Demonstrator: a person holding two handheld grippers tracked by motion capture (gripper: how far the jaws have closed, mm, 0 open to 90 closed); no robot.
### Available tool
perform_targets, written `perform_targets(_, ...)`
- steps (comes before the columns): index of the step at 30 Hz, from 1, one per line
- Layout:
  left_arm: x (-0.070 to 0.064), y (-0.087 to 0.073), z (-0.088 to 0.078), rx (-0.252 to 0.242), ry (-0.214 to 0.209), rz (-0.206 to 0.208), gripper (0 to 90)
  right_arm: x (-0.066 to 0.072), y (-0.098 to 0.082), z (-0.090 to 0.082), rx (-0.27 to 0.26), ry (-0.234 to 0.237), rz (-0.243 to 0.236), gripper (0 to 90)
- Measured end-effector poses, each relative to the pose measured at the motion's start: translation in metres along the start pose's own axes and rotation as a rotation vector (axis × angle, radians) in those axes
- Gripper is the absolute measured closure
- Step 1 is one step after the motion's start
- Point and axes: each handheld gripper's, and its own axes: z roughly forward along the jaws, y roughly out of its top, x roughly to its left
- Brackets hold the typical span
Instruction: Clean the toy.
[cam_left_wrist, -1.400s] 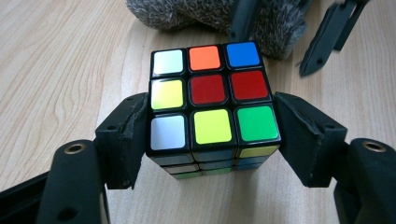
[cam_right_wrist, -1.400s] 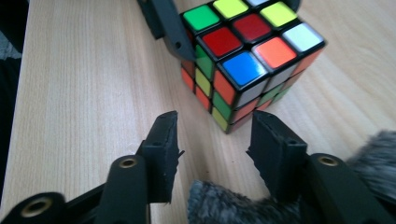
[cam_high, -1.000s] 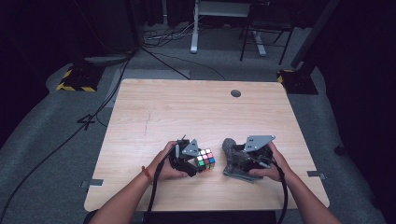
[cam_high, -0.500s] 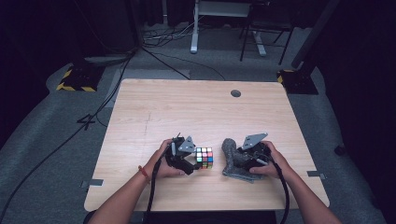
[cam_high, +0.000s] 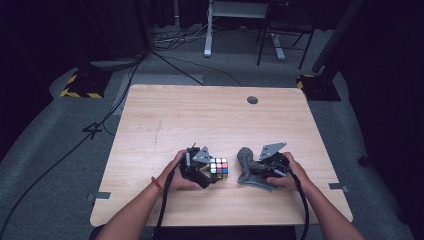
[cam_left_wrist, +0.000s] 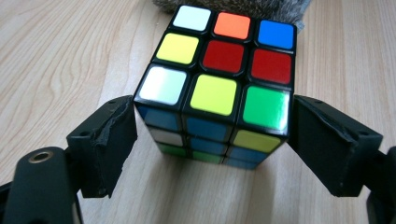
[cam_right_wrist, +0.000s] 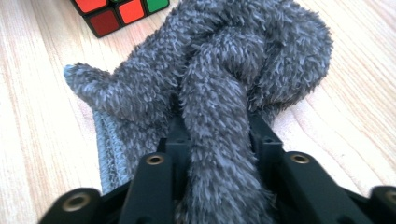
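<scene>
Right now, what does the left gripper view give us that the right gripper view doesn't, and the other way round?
Left gripper view alone: the puzzle cube's whole top face and the left tongs flanking it, gaps visible at both pads, so it is not gripped; those jaws have just been opening. Right gripper view alone: the right tongs, which have just been closing, pinching a fold of the grey fuzzy sock. Shared: cube, sock and wooden table, though each shows just an edge of the other's item.
</scene>
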Motion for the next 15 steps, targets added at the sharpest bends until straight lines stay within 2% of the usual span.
perform_targets(4,0.0,0.001,0.006,0.004,-0.014,0.002,15.9,0.0,0.0,-0.001,-0.016,-0.006,-0.001,71.3)
perform_targets(9,-0.001,0.003,0.009,-0.008,0.004,0.023,17.9,0.0,0.001,-0.003,-0.037,0.004,-0.001,71.5)
perform_targets(11,-0.001,0.003,0.01,-0.014,-0.002,0.02,22.5,0.0,0.001,-0.004,-0.044,0.01,-0.003,71.5)
perform_targets(13,-0.001,0.002,0.012,-0.011,0.003,0.018,23.4,0.0,0.001,-0.005,-0.051,0.013,-0.001,71.6)
perform_targets(15,0.001,0.0,0.013,-0.027,-0.013,0.001,25.4,0.001,0.001,-0.006,-0.056,0.013,-0.002,71.6)
